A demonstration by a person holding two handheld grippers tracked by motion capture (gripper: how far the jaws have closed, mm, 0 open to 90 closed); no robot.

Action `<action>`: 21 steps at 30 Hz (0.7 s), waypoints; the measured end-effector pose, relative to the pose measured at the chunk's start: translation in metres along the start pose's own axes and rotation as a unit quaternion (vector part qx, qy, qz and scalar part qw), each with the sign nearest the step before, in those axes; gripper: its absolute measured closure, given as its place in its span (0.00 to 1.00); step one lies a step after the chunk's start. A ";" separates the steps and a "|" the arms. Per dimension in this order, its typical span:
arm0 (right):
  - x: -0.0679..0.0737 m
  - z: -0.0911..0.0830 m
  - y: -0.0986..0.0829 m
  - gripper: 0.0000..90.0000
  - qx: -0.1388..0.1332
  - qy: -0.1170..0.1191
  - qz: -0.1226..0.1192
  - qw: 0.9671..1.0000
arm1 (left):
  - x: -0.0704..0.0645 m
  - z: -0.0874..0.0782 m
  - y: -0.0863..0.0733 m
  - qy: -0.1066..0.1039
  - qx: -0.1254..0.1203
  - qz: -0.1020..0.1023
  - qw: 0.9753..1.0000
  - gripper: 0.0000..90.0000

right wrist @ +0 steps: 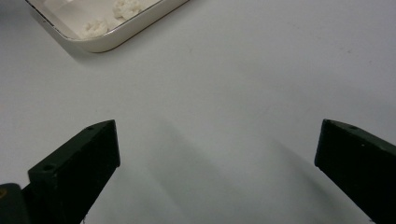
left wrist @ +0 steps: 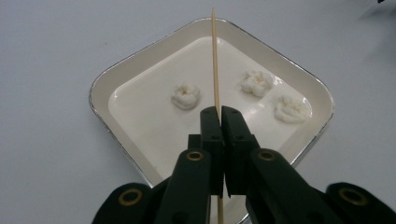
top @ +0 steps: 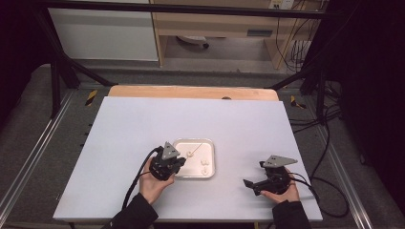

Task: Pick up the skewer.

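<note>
A shallow white tray point(top: 208, 144) with a metal rim sits near the middle of the table; its rim point(left wrist: 100, 79) holds three white puffy pieces, one at left point(left wrist: 185, 95), two at right point(left wrist: 256, 83) point(left wrist: 292, 109). My left gripper point(left wrist: 219, 112) is shut on a thin wooden skewer point(left wrist: 215, 56) that points over the tray, between the pieces. In the high view that left gripper point(top: 179, 162) sits at the tray's left edge. My right gripper point(top: 249, 183) rests on the bare table right of the tray, open and holding nothing point(right wrist: 217, 149); the tray corner point(right wrist: 112, 39) shows far off.
The white table top point(top: 143, 129) ends at a wooden strip point(top: 191, 91) at the back. Black frame bars and cables point(top: 325, 143) run beside the table on the right. Cables trail from both grippers toward the front edge.
</note>
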State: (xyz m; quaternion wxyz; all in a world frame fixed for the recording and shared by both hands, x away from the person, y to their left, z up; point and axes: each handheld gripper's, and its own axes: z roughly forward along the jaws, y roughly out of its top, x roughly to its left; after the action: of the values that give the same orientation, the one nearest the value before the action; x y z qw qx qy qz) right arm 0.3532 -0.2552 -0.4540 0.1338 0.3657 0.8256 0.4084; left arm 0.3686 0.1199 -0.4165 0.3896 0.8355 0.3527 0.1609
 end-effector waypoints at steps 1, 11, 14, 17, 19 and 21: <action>0.003 0.000 0.002 0.01 0.002 -0.001 -0.003 1.000 | 0.001 -0.001 0.000 0.000 0.000 0.002 1.000 0.98; 0.019 0.005 0.017 0.01 0.008 -0.008 -0.041 0.999 | 0.007 -0.012 -0.004 -0.024 0.004 0.019 1.000 0.98; 0.023 0.008 0.020 0.01 0.011 -0.011 -0.056 0.998 | 0.007 -0.015 -0.006 -0.032 0.010 0.029 0.999 0.98; 0.027 0.009 0.023 0.01 0.011 -0.012 -0.065 0.998 | 0.008 -0.016 -0.006 -0.036 0.012 0.031 0.999 0.98; 0.030 0.011 0.026 0.01 0.015 -0.013 -0.074 0.997 | 0.008 -0.017 -0.006 -0.039 0.016 0.034 0.999 0.98; 0.036 0.015 0.029 0.02 0.021 -0.015 -0.093 0.995 | 0.008 -0.018 -0.006 -0.045 0.019 0.038 0.998 0.98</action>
State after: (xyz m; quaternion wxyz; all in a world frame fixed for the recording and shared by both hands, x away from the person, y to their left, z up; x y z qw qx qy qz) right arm 0.3502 -0.2095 -0.4378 0.1761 0.2961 0.8621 0.3716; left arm 0.3618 0.1383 -0.4099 0.3832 0.8617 0.3056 0.1310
